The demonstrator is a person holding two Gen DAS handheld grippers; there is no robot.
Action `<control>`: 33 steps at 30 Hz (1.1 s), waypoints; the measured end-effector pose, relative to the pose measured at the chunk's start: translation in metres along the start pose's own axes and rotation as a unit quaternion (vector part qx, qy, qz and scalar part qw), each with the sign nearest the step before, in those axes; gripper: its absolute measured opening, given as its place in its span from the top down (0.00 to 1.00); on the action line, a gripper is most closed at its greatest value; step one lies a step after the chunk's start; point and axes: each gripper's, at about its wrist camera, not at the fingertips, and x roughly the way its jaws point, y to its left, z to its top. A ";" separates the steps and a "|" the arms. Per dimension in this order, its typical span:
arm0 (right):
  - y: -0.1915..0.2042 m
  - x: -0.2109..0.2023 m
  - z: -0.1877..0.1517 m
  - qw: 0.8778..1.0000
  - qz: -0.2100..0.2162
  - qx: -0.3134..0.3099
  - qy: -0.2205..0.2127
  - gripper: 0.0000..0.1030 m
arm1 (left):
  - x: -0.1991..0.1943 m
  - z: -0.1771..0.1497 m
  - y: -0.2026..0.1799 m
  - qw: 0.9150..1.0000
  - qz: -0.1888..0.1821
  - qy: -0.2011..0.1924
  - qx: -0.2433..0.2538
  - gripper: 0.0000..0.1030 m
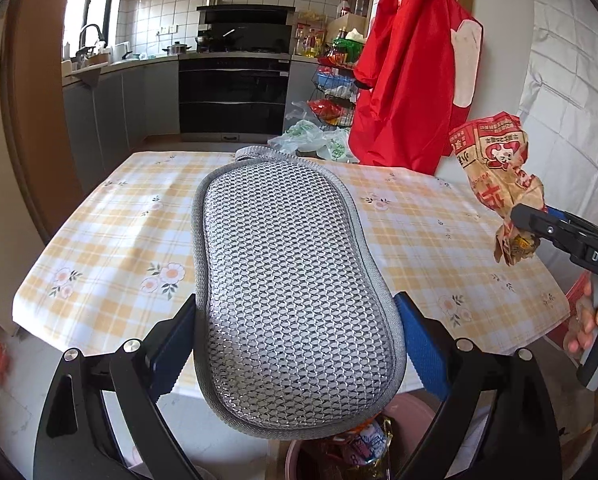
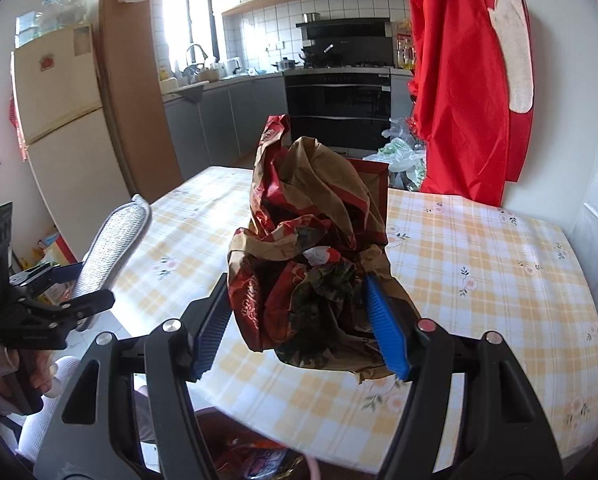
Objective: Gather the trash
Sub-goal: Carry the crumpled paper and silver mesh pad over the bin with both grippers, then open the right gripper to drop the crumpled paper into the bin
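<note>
In the left wrist view, the left gripper [image 1: 299, 356] is closed on a grey oblong scrubbing pad with silver mesh [image 1: 291, 288], its blue pads pressing the two long edges, so the pad sticks forward above the table with yellow checked flowered cloth [image 1: 111, 236]. I judge it is held like this to keep it away from the rubbish. To the right of the table, the right gripper [image 1: 527, 226] pinches the lower end of a crumpled brown and red paper bag [image 1: 495, 172], lifted clear of the cloth. Below the near edge of the table a round pink bin [image 1: 411, 416] shows, with colourful wrappers already inside; exactly what they are I cannot tell. In the right wrist view, the right gripper [image 2: 299, 320] has its jaws at middle width, gripping the paper bag [image 2: 311, 240] from both sides above the table [image 2: 479, 280]. The bag is squeezed into a bundle, probably so that it drops in one piece. At the left of the table the pad [image 2: 111, 240] stands tilted in the other gripper. Under the near table edge part of the bin [image 2: 259, 460] and its wrappers is visible, so the bag seems close to being dropped in
</note>
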 end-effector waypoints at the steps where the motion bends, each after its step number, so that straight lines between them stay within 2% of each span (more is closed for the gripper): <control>1: 0.004 -0.008 -0.003 1.000 0.003 0.002 -0.003 0.36 | -0.006 -0.002 0.001 1.000 0.001 -0.001 -0.001 0.12; 11: 0.036 -0.066 -0.047 0.999 0.022 0.037 -0.010 0.36 | -0.049 -0.025 -0.002 1.000 0.007 -0.006 -0.003 0.12; 23: 0.067 -0.079 -0.103 0.995 0.051 0.058 0.059 0.34 | -0.088 -0.056 0.000 1.000 0.009 -0.012 -0.020 0.11; 27: 0.068 -0.069 -0.115 0.992 0.065 0.069 0.081 0.29 | -0.085 -0.063 0.001 1.000 0.005 -0.001 -0.025 0.11; 29: 0.067 -0.064 -0.119 0.990 0.073 0.076 0.089 0.23 | -0.081 -0.064 0.001 1.000 0.004 0.006 -0.027 0.11; 30: 0.067 -0.062 -0.121 0.990 0.078 0.077 0.092 0.17 | -0.079 -0.064 0.001 1.000 0.005 0.008 -0.027 0.11; 33: 0.069 -0.059 -0.124 0.989 0.084 0.075 0.091 0.15 | -0.073 -0.067 0.002 0.999 0.005 0.017 -0.028 0.11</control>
